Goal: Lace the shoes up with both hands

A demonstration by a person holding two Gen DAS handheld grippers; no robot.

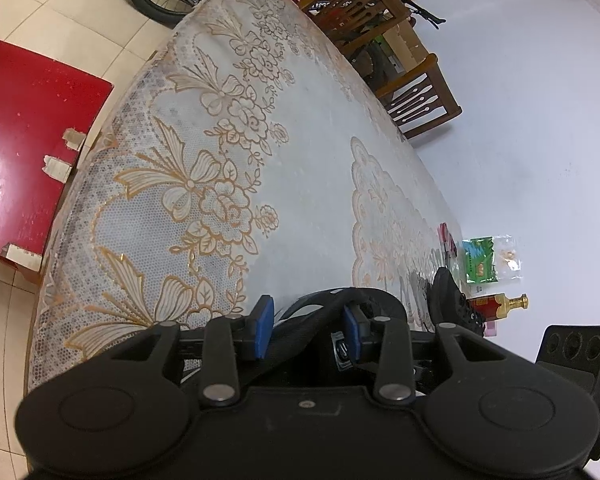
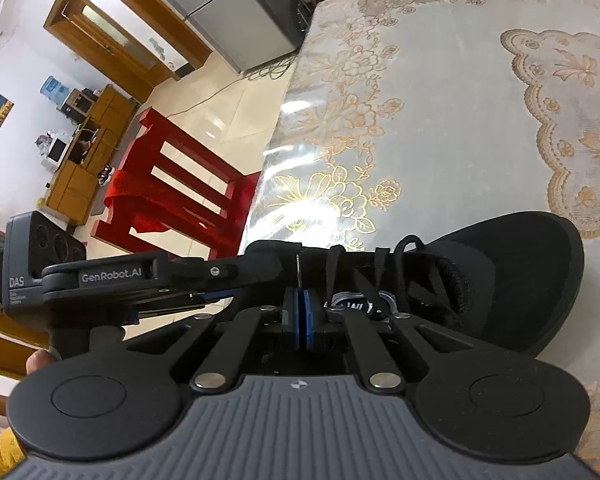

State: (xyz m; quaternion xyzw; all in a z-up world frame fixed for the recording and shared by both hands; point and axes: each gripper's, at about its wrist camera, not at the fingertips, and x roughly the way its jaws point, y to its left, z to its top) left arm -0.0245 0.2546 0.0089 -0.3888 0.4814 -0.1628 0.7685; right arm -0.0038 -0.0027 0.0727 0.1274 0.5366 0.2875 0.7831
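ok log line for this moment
left gripper open over shoe | right gripper shut, lace pinch unclear | laces untied

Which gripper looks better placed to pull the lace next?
Probably the right gripper: its blue pads are closed together just beside the black shoe's laces. The left gripper is open around the shoe's edge, seemingly steadying it.

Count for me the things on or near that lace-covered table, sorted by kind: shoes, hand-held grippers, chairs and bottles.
Black shoes: 1
Hand-held grippers: 2, left and right
Wooden chairs: 2, one near, one farther
Red and gold bottles: 1
Total: 6
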